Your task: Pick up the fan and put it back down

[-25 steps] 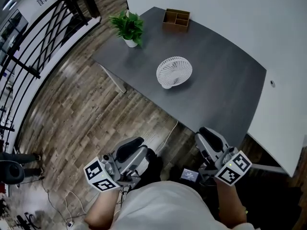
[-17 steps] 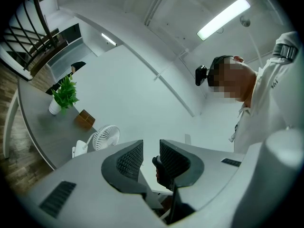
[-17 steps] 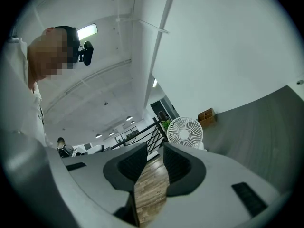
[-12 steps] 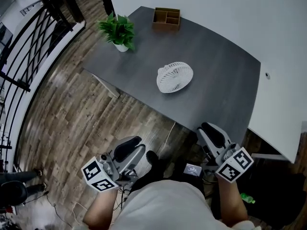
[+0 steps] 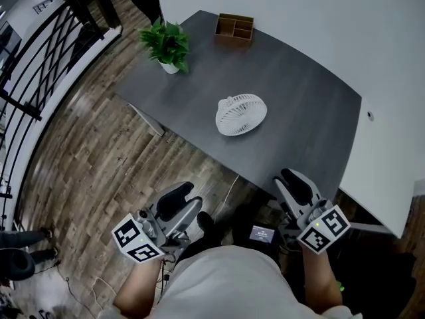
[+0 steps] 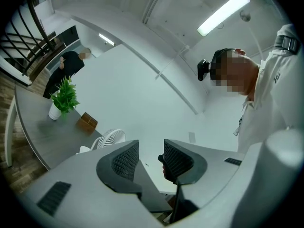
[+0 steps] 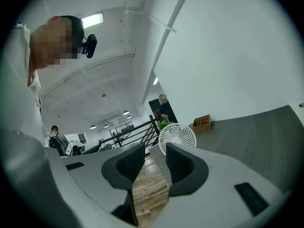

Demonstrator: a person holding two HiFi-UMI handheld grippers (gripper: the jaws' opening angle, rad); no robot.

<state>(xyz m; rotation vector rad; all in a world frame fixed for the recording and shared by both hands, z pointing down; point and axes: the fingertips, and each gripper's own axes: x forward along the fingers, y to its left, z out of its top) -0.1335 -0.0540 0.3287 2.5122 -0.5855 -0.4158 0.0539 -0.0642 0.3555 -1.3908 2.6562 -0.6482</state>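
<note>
From the head, steeply down onto the dark grey bench (image 5: 312, 105), far off. From both gripper views, low and about level, from its near side. Shared by all: the white round fan (image 5: 241, 114).

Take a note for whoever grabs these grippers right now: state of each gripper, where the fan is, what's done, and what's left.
Left gripper: open and empty; its jaws have just been opening. It is over the floor, short of the table.
Right gripper: open and empty; its jaws have also just been opening. It is near the table's front edge.
Fan: on the table, untouched, apart from the plant and the wooden organizer.
Done: nothing yet.
Left: reach in, grip the fan, lift it, set it back down.
</note>
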